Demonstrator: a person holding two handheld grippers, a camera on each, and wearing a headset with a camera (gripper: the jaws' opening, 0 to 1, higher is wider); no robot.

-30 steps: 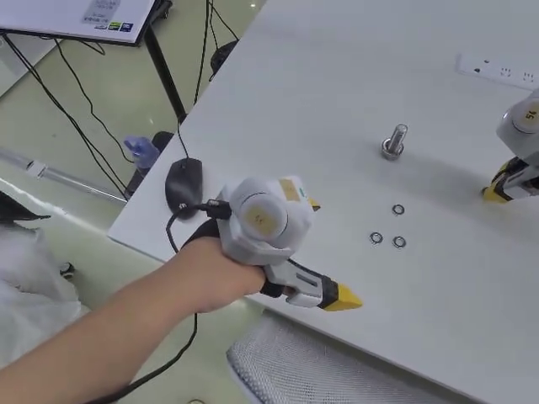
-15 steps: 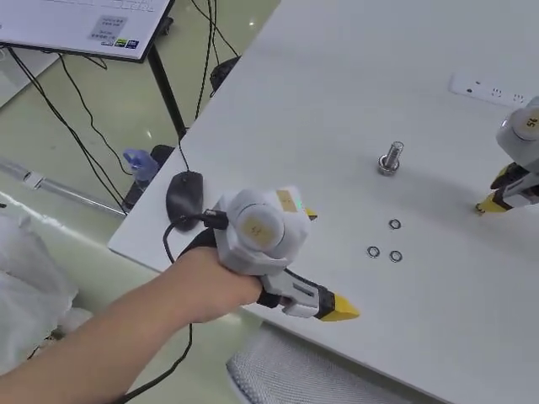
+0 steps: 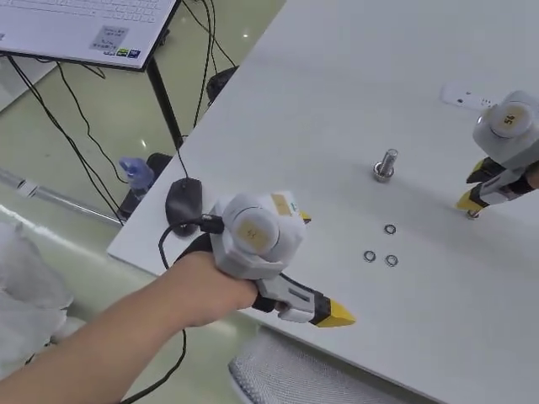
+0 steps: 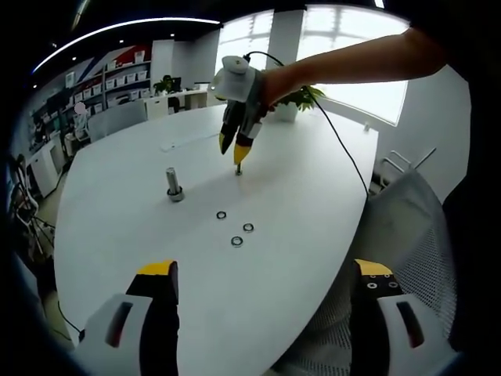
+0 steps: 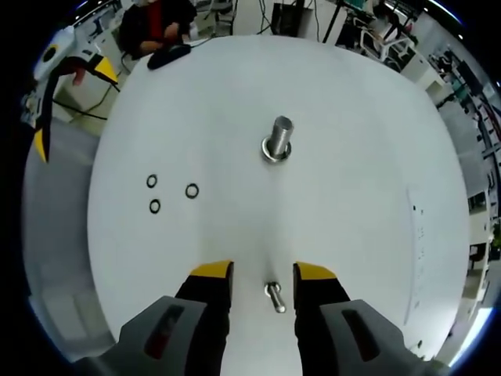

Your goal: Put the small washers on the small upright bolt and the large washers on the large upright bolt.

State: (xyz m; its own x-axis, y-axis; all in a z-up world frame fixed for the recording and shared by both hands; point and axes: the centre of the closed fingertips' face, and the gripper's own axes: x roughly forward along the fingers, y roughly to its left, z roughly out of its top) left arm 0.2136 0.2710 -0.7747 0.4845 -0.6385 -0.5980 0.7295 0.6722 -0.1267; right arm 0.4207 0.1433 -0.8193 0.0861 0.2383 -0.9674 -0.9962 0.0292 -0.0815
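Straddling the small bolt (image 5: 274,297), the right gripper (image 5: 262,272) holds its jaws narrowly apart, while the left gripper (image 4: 266,270) gapes wide at the table (image 4: 305,168) edge, three washers (image 4: 248,227) ahead.

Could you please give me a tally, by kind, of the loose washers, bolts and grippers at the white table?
Loose washers: 3
Bolts: 2, the large bolt and the small bolt
Grippers: 2, the left gripper and the right gripper
Total: 7
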